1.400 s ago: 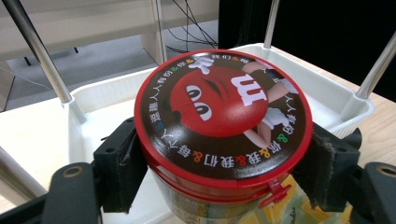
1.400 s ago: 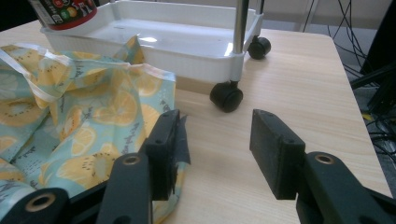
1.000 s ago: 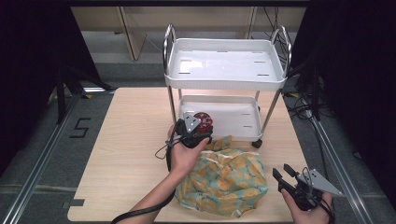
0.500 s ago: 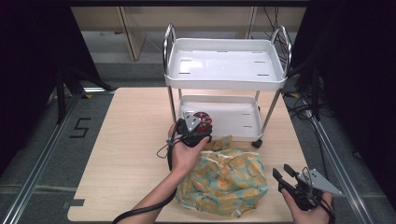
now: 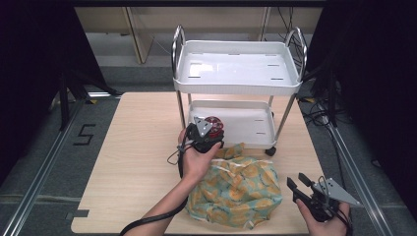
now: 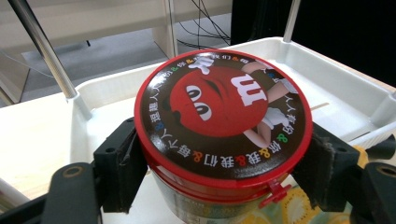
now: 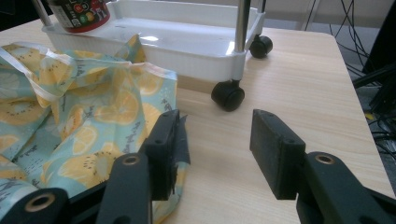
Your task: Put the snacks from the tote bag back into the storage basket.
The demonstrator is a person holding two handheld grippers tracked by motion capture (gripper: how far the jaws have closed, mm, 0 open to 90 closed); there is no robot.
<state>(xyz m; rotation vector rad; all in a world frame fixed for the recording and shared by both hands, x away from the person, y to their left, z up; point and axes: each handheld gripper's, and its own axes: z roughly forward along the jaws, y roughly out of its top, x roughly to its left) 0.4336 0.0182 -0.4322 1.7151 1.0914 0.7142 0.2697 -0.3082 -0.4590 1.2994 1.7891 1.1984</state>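
Observation:
A round candy tub (image 6: 223, 121) with a red lid showing a red cartoon face sits between the pads of my left gripper (image 6: 224, 168), which is shut on its sides. From above, the left gripper (image 5: 205, 133) holds the tub (image 5: 214, 123) at the front left edge of the cart's lower tray (image 5: 246, 125). A fruit-print cloth bag (image 5: 237, 191) lies crumpled on the table in front of the cart. My right gripper (image 5: 299, 183) stands open at the bag's right side, and in its own view nothing lies between the fingers (image 7: 275, 149).
The white two-tier cart (image 5: 236, 69) stands on castors (image 7: 228, 97) at the table's far middle, with chrome posts at its corners. Bare wood (image 5: 133, 147) stretches to the left of the bag. The table's right edge is close to my right hand.

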